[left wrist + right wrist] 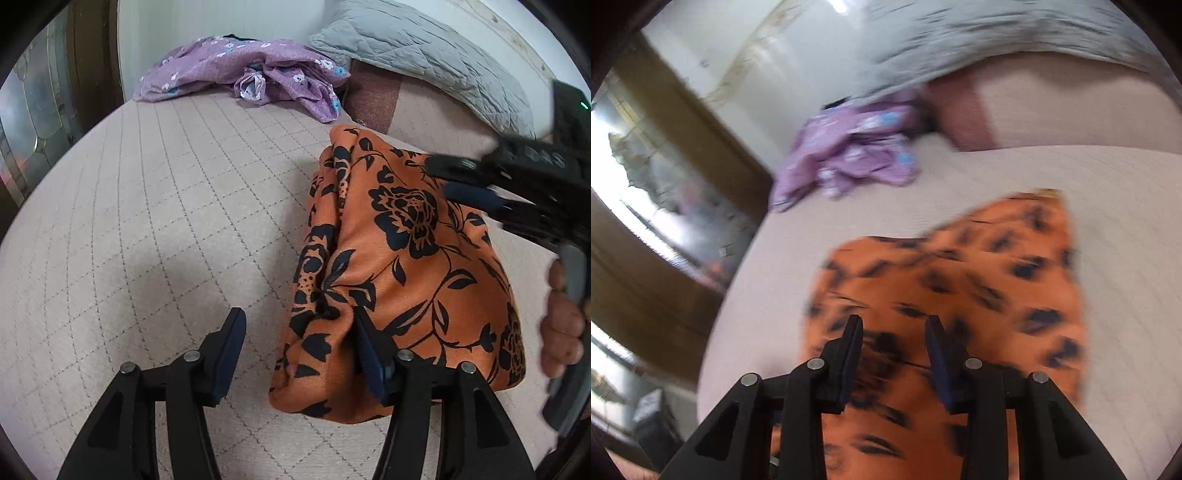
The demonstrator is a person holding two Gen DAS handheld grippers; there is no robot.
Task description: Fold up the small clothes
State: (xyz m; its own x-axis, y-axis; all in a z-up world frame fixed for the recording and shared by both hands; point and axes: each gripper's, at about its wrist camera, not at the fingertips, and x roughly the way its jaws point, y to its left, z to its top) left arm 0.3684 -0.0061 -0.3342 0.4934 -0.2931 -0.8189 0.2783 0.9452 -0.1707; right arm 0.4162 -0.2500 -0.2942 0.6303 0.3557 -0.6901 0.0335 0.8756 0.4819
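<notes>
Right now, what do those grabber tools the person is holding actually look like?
Both are matte black plastic. The left gripper has two angular fingers with triangular cut-outs, round silver pins at the joints, and dark navy pads on the inner faces. The right gripper is built the same way. From the left camera, its boxy black body shows a small green light and a grey handle.

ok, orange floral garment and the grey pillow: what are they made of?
Orange floral garment: looks like a soft, matte, slightly brushed knit; it drapes in rounded folds with no shine. Grey pillow: apparently quilted woven cotton or a blend, matte, with stitched diamond lines and puckering. Fibre can't be confirmed.
</notes>
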